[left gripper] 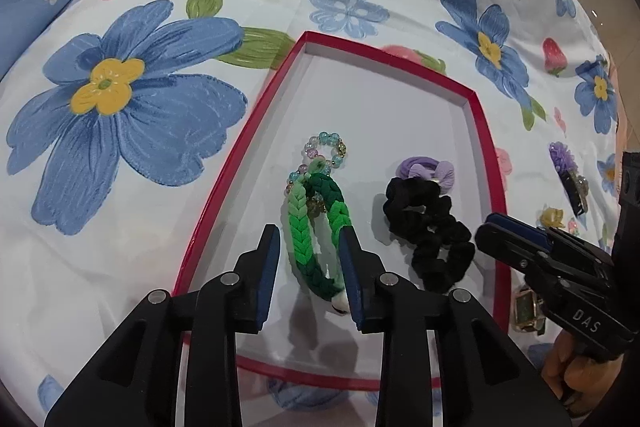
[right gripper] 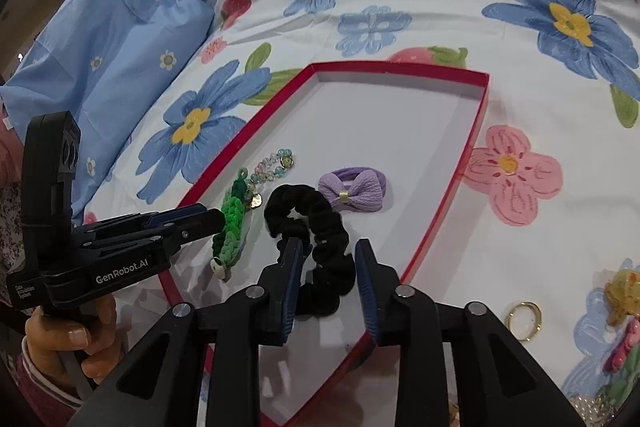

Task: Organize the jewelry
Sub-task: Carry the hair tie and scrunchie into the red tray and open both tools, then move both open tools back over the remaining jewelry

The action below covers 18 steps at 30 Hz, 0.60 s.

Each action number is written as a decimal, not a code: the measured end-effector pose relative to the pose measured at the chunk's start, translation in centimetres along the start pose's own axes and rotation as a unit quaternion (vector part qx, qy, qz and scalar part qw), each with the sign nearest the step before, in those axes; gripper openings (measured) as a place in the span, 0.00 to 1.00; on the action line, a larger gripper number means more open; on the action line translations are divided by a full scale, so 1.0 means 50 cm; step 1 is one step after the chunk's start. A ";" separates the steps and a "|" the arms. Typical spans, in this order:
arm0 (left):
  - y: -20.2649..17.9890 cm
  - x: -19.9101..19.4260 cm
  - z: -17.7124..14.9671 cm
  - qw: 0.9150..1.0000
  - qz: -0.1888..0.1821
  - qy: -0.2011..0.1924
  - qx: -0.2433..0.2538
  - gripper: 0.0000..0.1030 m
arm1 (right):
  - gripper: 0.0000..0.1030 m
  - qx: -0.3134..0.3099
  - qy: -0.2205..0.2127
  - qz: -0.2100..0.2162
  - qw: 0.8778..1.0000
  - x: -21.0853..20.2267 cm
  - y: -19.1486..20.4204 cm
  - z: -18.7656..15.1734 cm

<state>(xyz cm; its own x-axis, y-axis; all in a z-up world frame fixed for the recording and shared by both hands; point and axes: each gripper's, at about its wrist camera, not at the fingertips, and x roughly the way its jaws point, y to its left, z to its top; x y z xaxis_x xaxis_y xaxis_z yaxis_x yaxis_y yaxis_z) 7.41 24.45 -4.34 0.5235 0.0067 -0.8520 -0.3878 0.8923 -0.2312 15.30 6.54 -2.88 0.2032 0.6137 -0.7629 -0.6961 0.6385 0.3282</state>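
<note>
Both jaws stand apart: your left gripper [left gripper: 310, 263] straddles the green braided bracelet [left gripper: 316, 227] at the red tray's [left gripper: 224, 187] six o'clock, your right gripper [right gripper: 328, 283] the black scrunchie [right gripper: 316, 239]. Lifting carelessly could snag either.

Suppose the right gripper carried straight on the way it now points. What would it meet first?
Most likely the black scrunchie, which lies between the open fingers of the right gripper in the red-rimmed box. Beyond it sits the purple bow hair tie. Depth is hard to judge in this fisheye view.
</note>
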 end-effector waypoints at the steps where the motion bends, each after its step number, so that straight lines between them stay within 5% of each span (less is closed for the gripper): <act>1: -0.001 -0.004 -0.001 1.000 -0.001 -0.001 -0.001 0.29 | 0.30 0.002 -0.004 0.002 1.000 -0.007 0.000 0.000; 18: -0.146 -0.088 -0.028 0.996 -0.067 -0.028 0.052 0.43 | 0.41 0.082 -0.090 -0.033 0.992 -0.224 -0.123 -0.087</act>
<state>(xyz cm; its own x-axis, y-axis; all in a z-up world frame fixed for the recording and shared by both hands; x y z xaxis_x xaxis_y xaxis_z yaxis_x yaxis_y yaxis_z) 6.89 17.28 0.43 0.6082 -0.0925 -0.7884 -0.2332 0.9285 -0.2888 14.33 -6.28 1.21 0.3738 0.6322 -0.6787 -0.5594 0.7373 0.3787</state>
